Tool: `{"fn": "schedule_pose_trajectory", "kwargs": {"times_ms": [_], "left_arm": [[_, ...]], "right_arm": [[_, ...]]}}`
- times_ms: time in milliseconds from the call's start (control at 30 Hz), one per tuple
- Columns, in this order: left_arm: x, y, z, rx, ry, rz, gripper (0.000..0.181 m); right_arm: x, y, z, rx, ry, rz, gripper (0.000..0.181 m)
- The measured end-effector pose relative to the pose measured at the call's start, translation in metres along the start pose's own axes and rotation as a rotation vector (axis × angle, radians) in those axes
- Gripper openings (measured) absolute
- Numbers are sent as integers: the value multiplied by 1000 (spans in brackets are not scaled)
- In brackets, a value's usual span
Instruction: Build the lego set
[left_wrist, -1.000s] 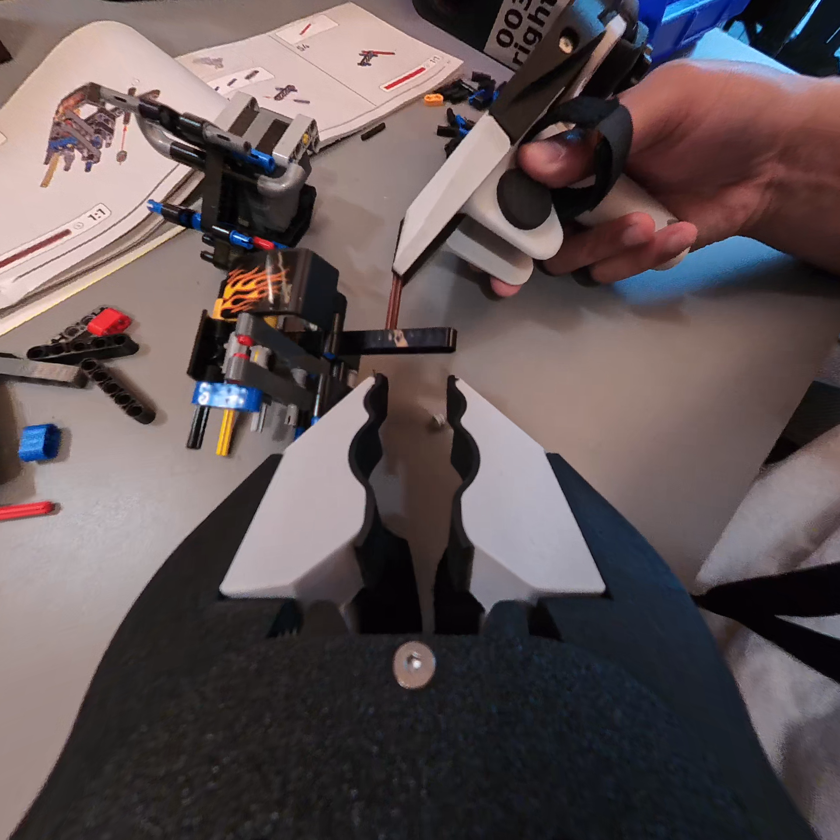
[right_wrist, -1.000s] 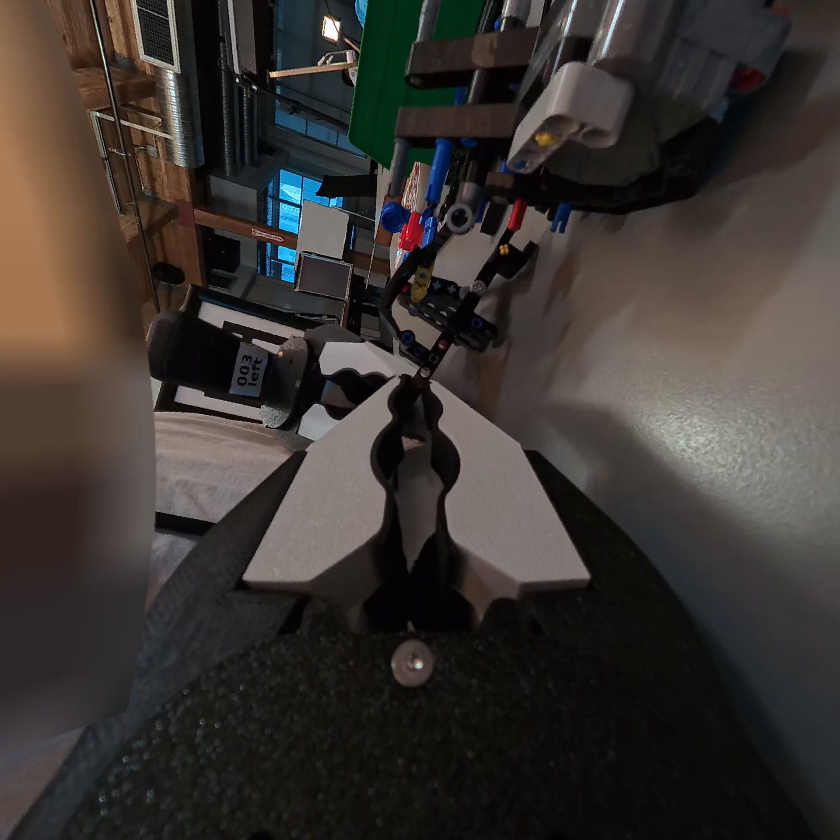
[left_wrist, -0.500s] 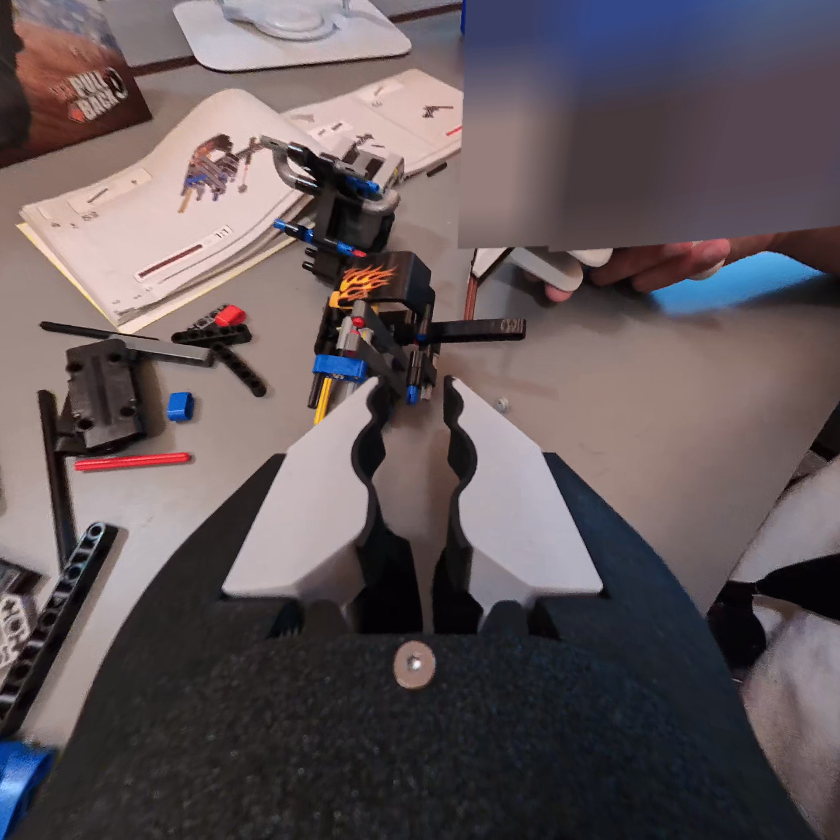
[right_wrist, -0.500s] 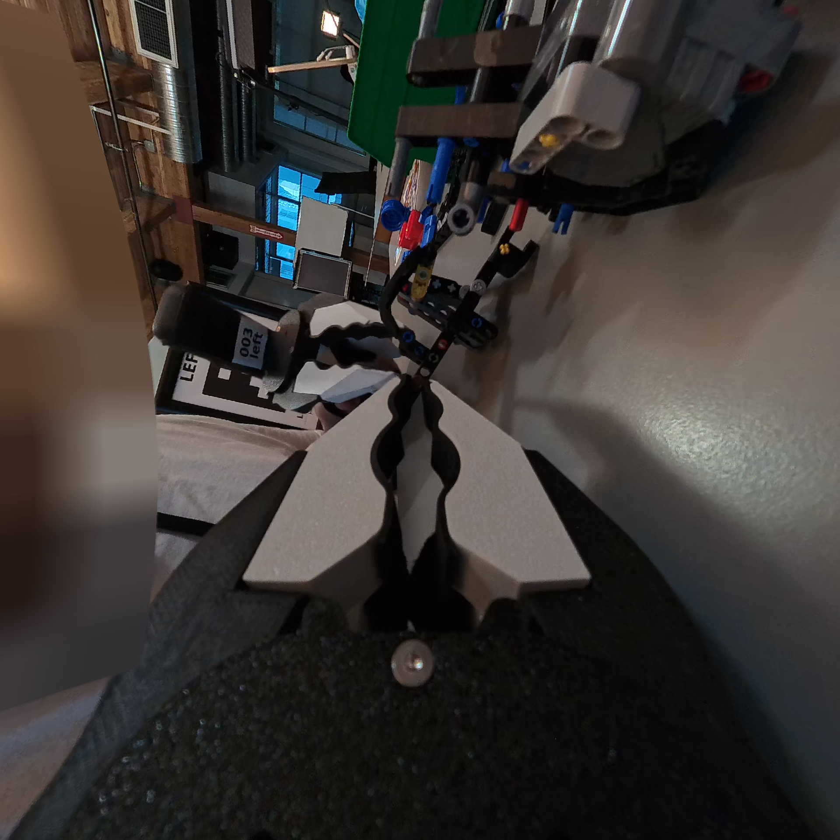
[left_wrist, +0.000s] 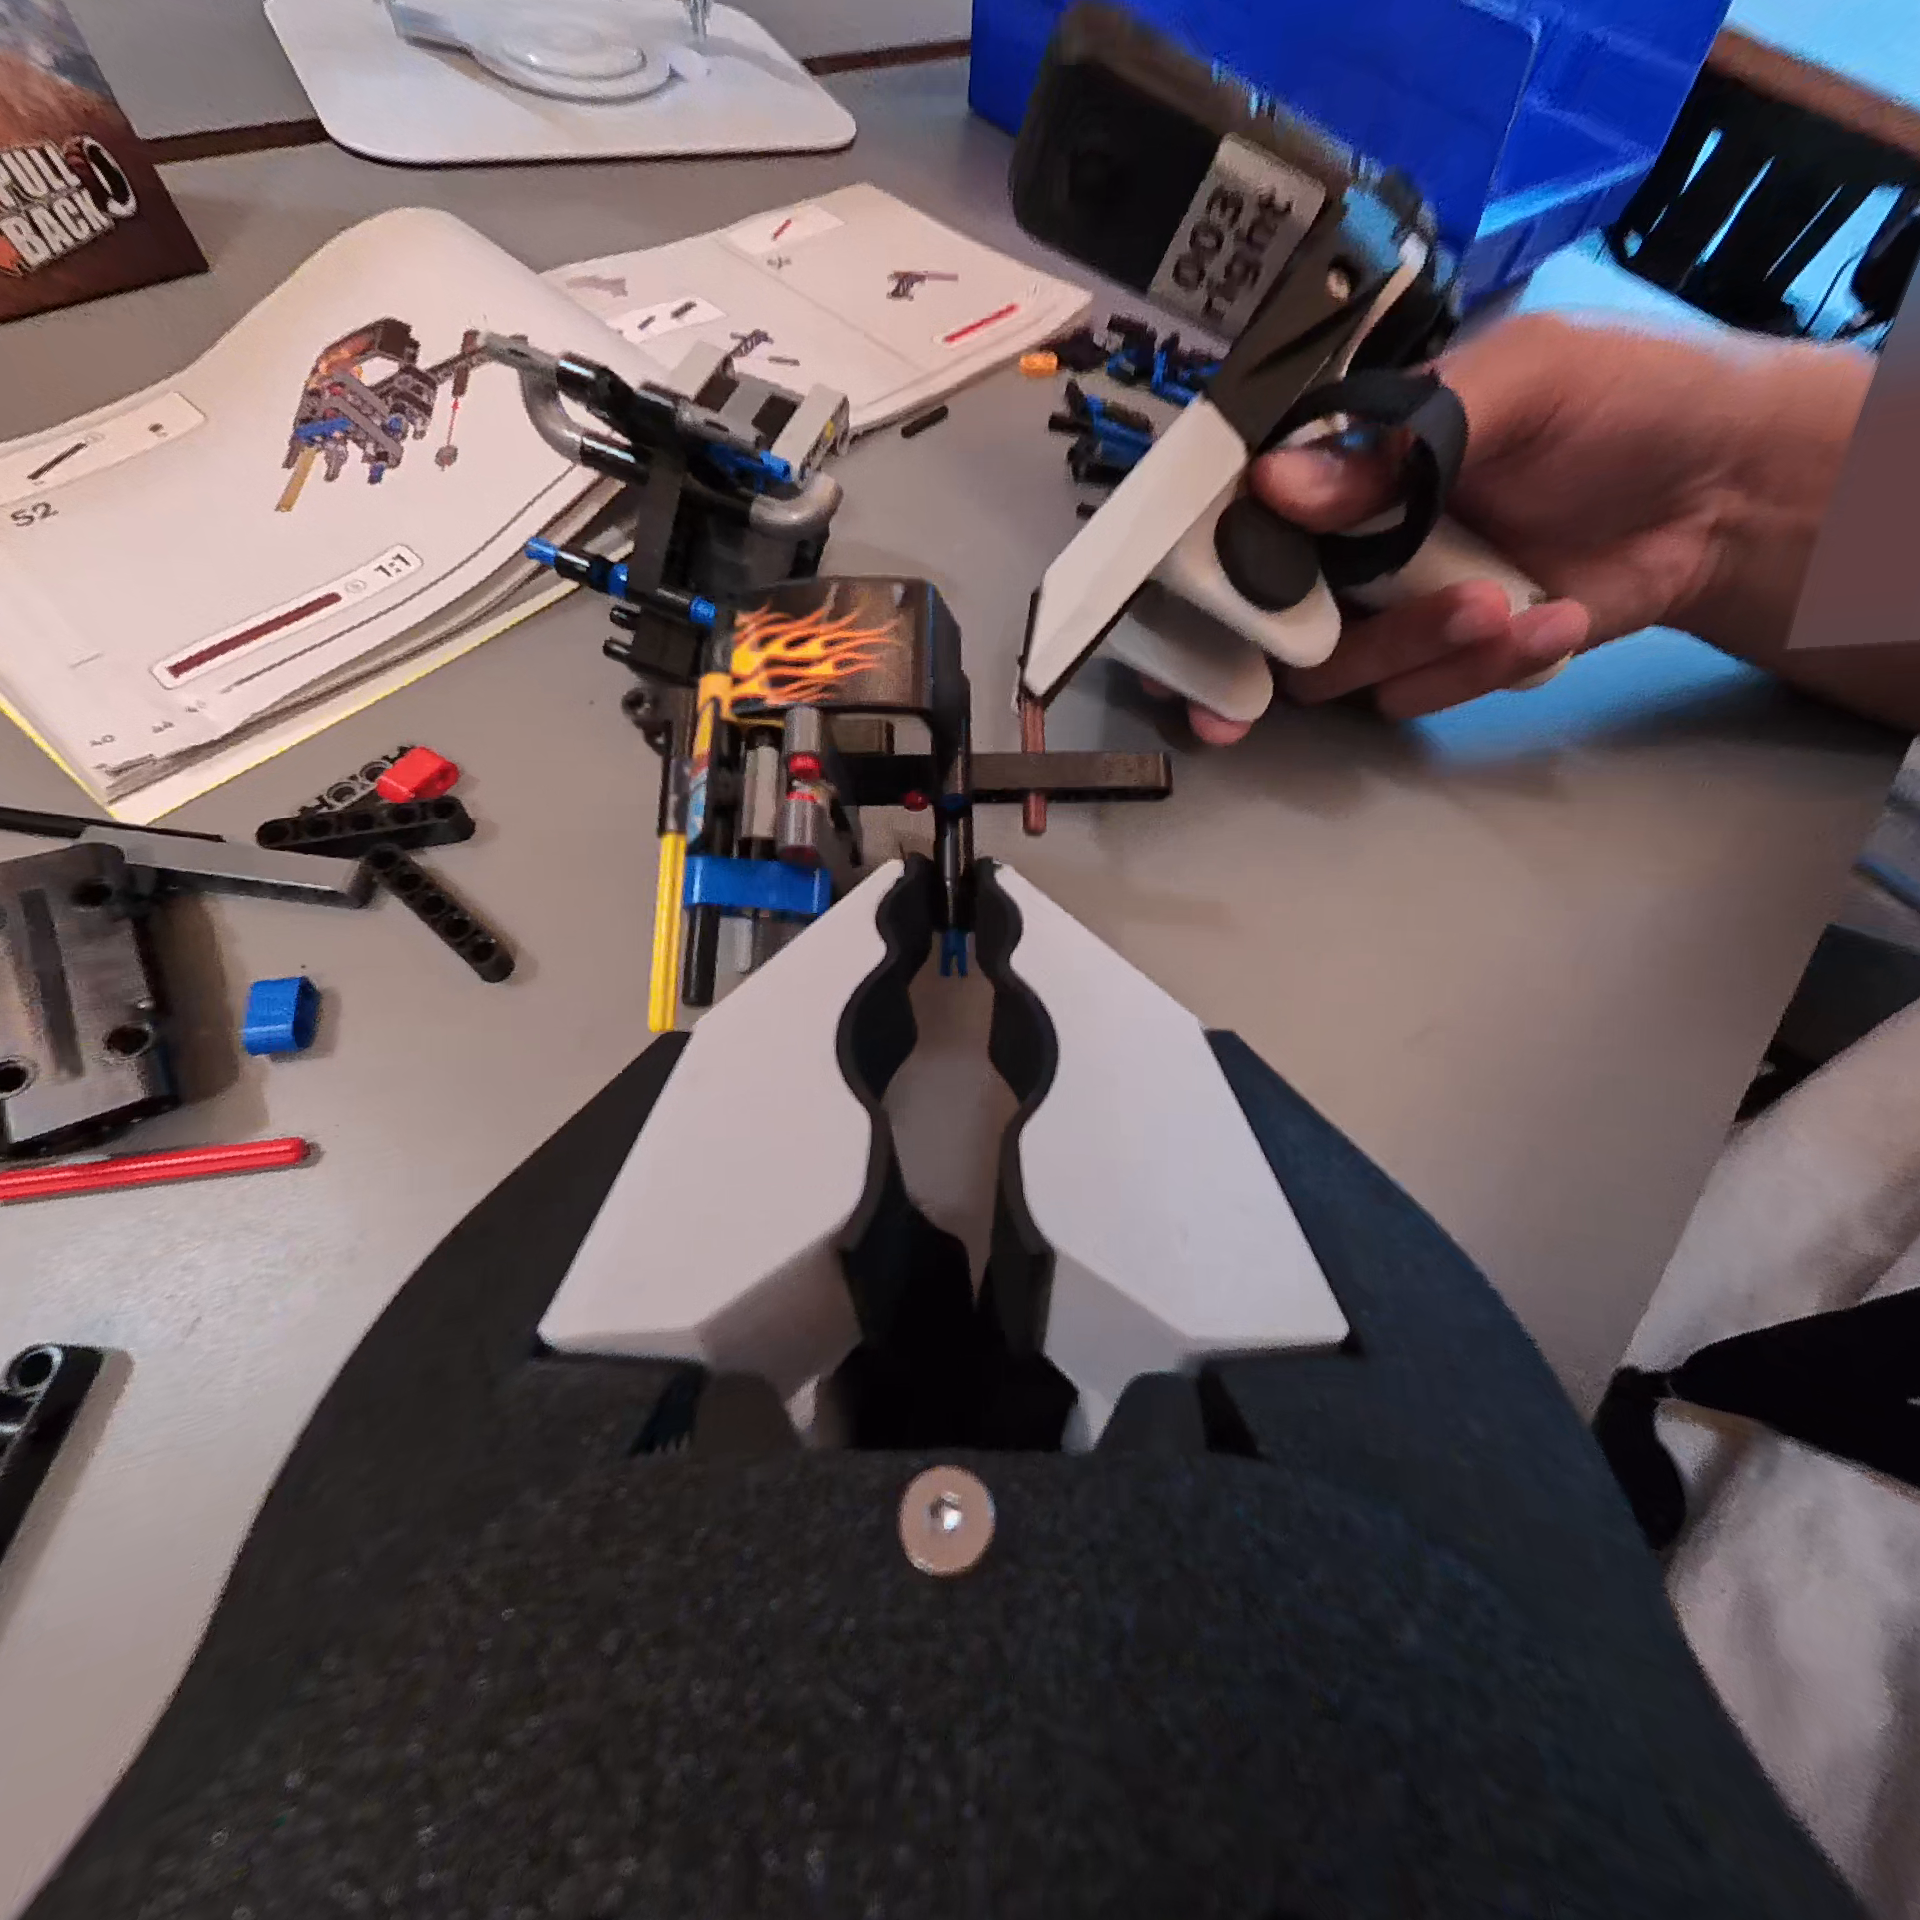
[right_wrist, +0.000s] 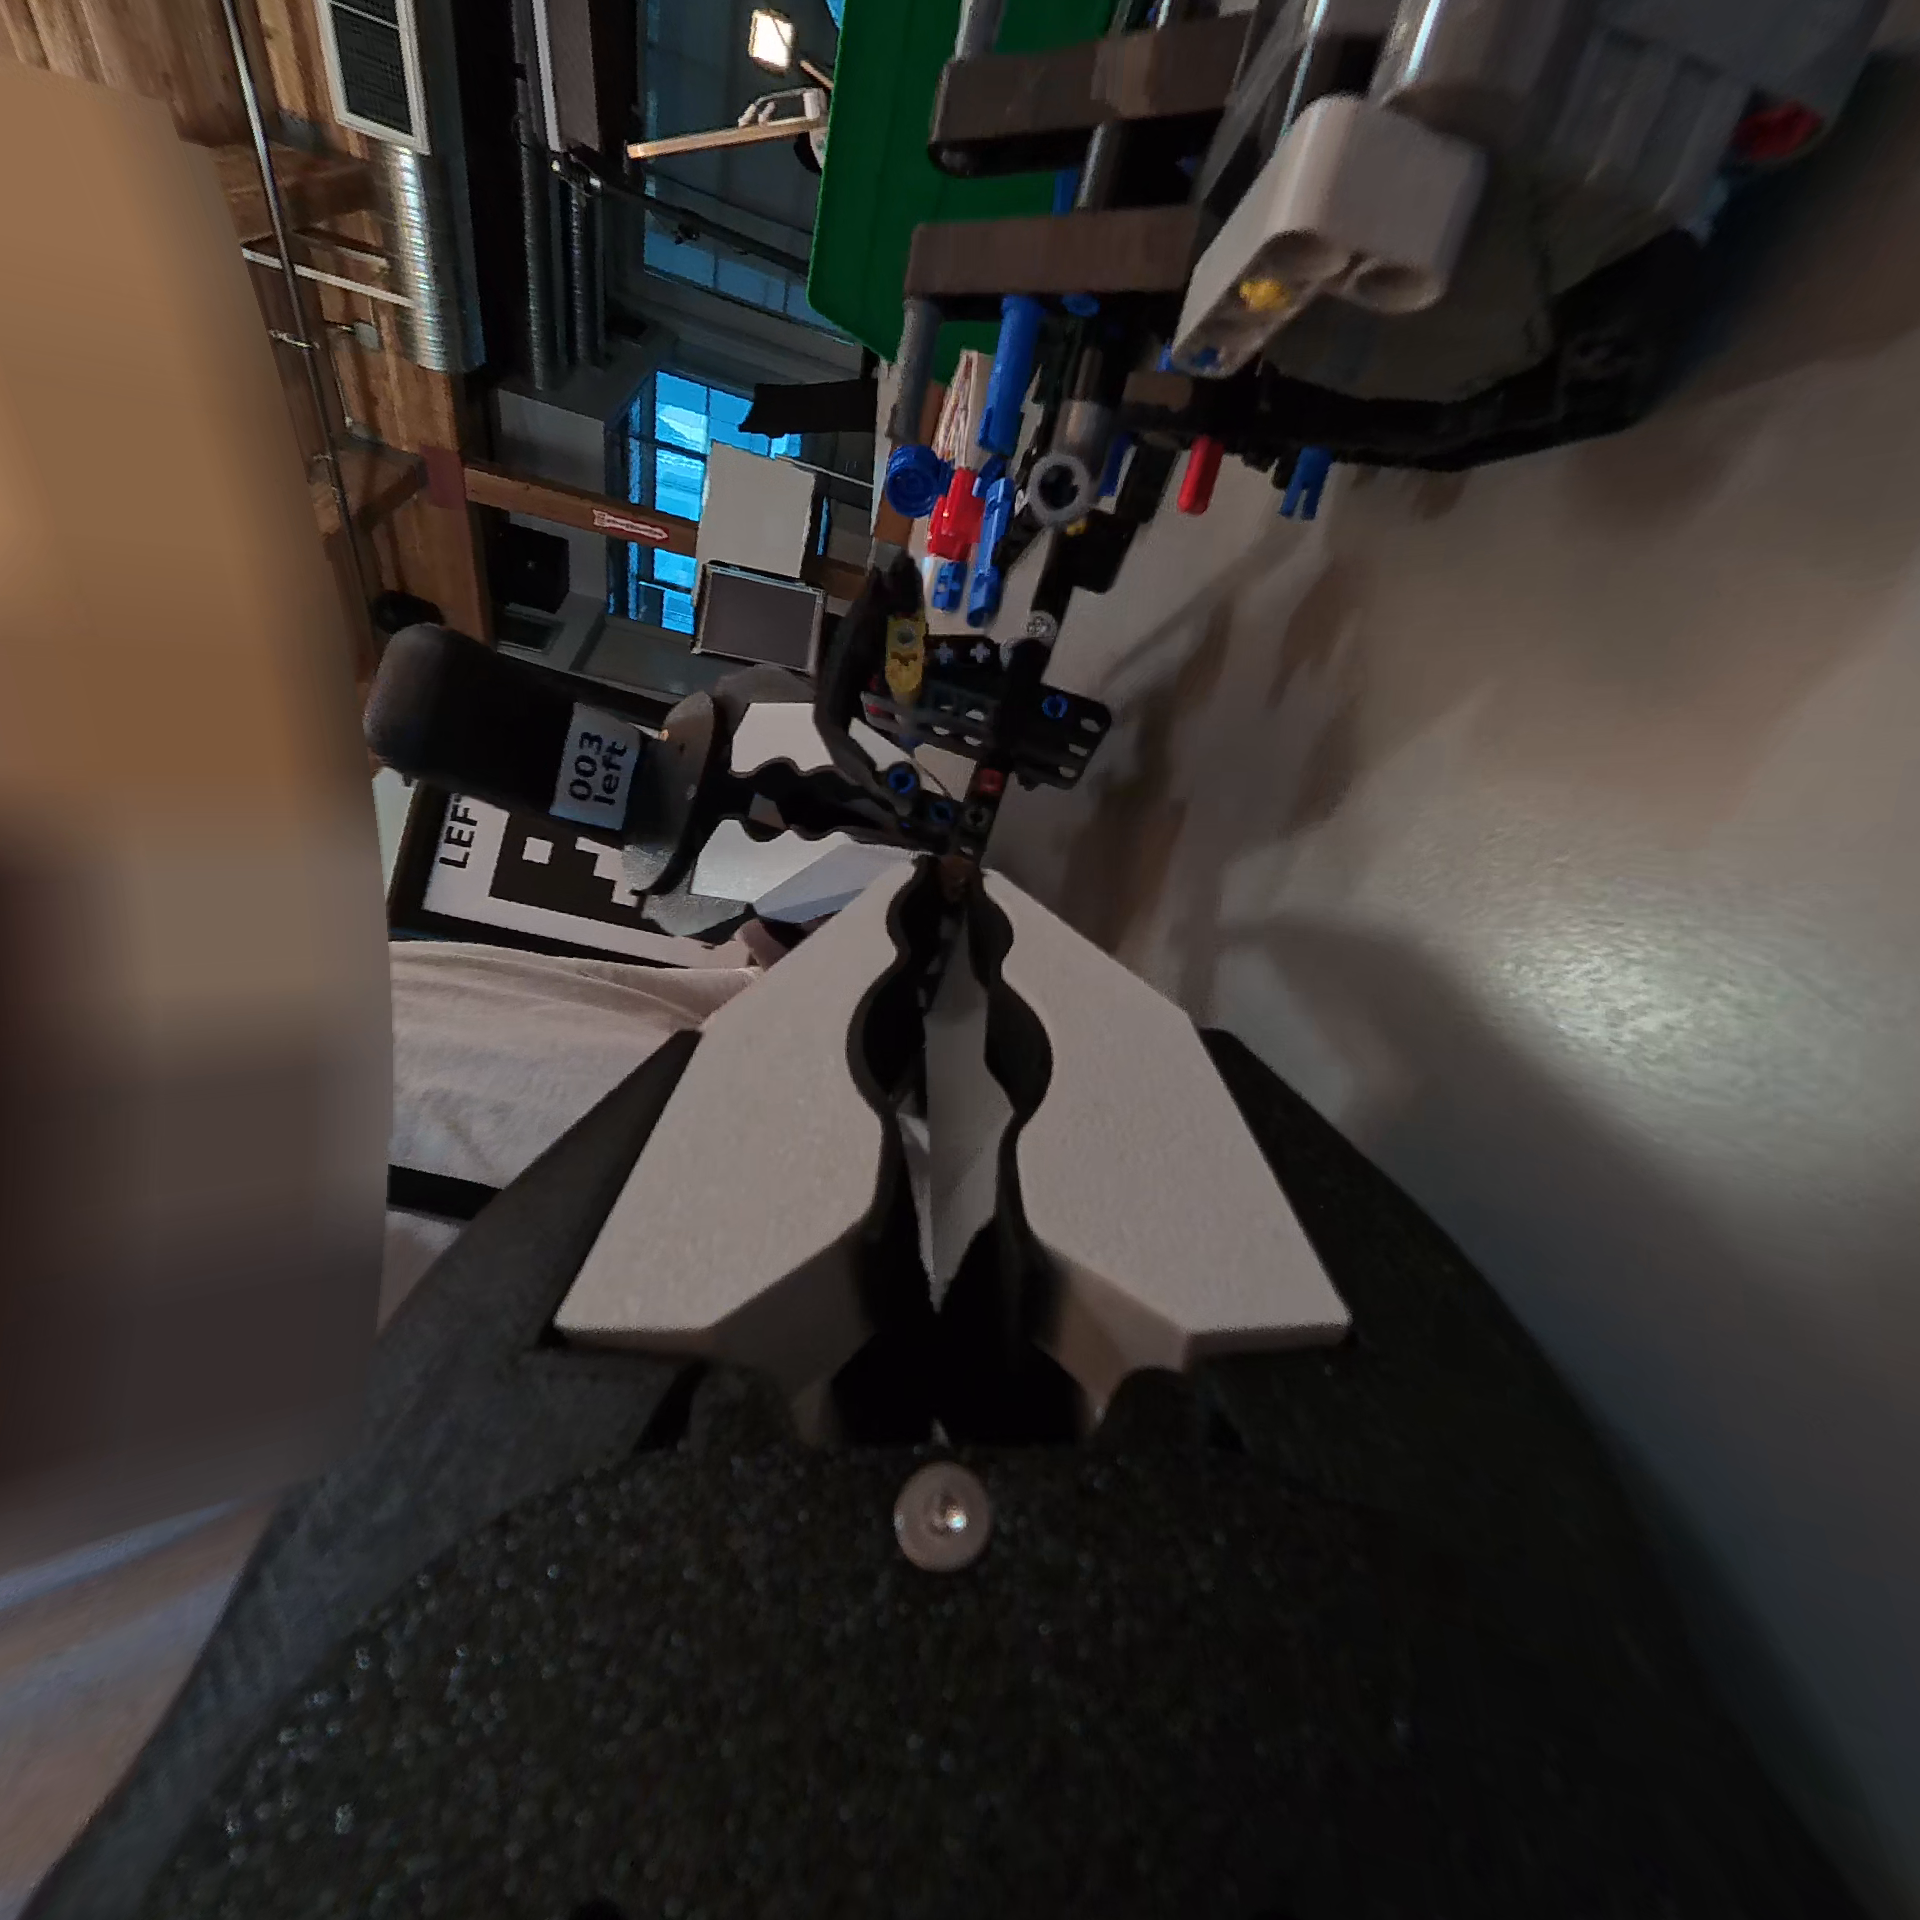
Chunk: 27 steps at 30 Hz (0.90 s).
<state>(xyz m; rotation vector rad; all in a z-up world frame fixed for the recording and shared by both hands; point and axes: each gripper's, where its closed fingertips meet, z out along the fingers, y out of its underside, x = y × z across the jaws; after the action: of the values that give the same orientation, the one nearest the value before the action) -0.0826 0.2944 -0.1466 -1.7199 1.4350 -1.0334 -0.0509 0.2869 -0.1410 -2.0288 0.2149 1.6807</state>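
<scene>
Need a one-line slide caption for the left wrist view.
Left hand-held gripper pinches the flame-decorated lego model while the right hand-held gripper brings a brown axle to its black beam.

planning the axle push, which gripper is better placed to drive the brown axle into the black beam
Right. The right gripper is shut on the brown axle at the black beam; the left gripper grips the flame-decal model, steadying it.

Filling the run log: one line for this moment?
left hand-held gripper: shut on flame-panel assembly | right hand-held gripper: shut on brown axle
</scene>
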Motion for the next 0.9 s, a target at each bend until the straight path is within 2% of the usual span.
{"fn": "schedule_pose_trajectory", "kwargs": {"times_ms": [133, 333, 433, 500, 600, 733, 800, 900], "left_arm": [[2, -4, 1, 20, 25, -27, 5], [3, -4, 4, 8, 14, -6, 5], [2, -3, 4, 4, -4, 4, 5], [1, -4, 3, 9, -4, -5, 5], [-4, -3, 2, 6, -12, -34, 5], [-11, 1, 3, -19, -24, -72, 5], [-11, 3, 4, -29, -20, -81, 5], [-10, 4, 5, -39, -19, -75, 6]], "right_arm": [[-5, 0, -1, 0, -42, 52, 2], [-4, 7, 3, -48, -7, 3, 3], [-9, 8, 2, -79, -58, 6, 30], [-13, 9, 0, -87, -74, -11, 33], [-6, 11, -2, -116, 71, -222, 48], [7, 7, 1, -141, 419, -740, 66], [6, 9, 7, -136, 521, -899, 52], [11, 8, 13, -139, 646, -1051, 47]]}}
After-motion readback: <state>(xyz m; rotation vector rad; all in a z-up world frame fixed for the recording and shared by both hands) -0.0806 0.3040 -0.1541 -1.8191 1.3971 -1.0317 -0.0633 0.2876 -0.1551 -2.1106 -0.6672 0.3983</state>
